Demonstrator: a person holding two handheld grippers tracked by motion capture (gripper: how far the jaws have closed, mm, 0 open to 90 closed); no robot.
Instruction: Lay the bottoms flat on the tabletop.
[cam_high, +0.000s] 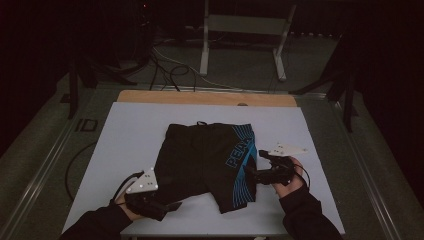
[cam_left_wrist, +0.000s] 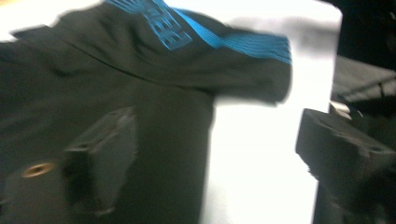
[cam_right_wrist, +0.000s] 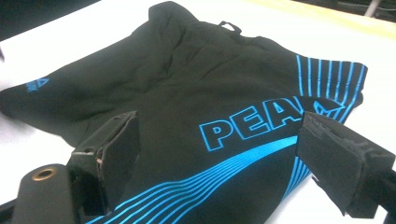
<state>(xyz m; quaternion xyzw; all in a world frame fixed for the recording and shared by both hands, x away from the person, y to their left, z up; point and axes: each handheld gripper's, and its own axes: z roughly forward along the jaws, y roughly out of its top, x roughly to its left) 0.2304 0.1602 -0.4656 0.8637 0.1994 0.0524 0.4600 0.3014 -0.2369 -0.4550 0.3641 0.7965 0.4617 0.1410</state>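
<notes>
While the black shorts (cam_high: 205, 162) lie flat mid-table toward its near edge, close the open, empty left gripper (cam_high: 172, 205) and right gripper (cam_high: 250, 175) only once their pads straddle the fabric edge.

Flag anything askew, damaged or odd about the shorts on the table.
Nothing stands out: the black shorts with blue stripes and lettering lie fairly flat on the white table, showing no visible damage, just mild creasing.

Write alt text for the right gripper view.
Black shorts with blue stripes and blue "PEA" lettering lie flat on a white table. The right gripper hovers over them, its two black jaws standing open.
</notes>
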